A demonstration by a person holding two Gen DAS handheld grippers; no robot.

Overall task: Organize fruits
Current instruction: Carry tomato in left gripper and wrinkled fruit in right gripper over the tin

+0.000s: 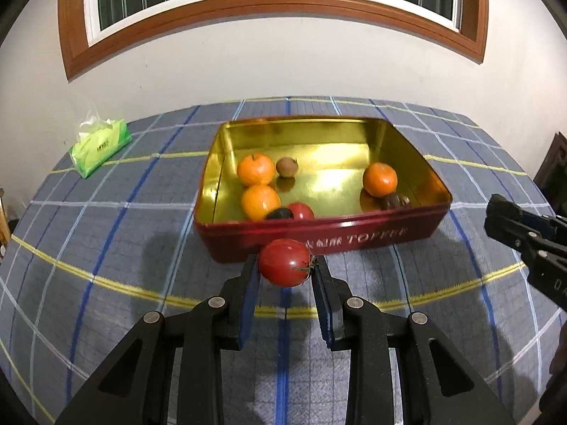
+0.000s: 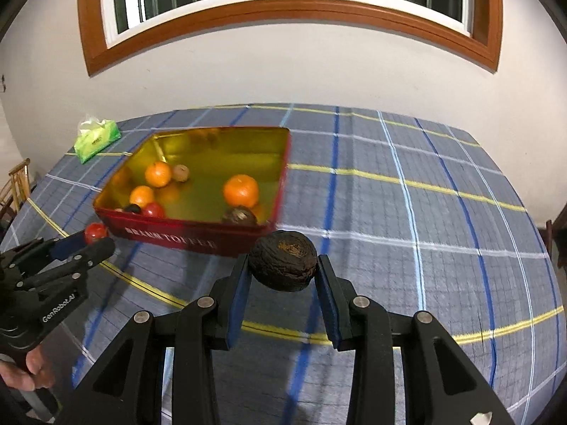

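The left claw (image 1: 285,265) is angled downward, its blue-padded fingers (image 1: 248,304) clamped on a round red tomato (image 1: 284,262). The right claw (image 2: 282,265) is likewise tilted down and closed on a wrinkled dark brown round fruit (image 2: 283,260). A hand (image 2: 24,372) is seen gripping the left handle.

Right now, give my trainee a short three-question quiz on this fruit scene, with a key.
1. True or false: the left gripper is shut on a red tomato.
2. What does the right gripper hold? A) an orange B) a dark wrinkled fruit C) the tissue pack
3. How many oranges lie in the red tin?

Key: 1. True. 2. B. 3. Three: two at its left, one at its right.
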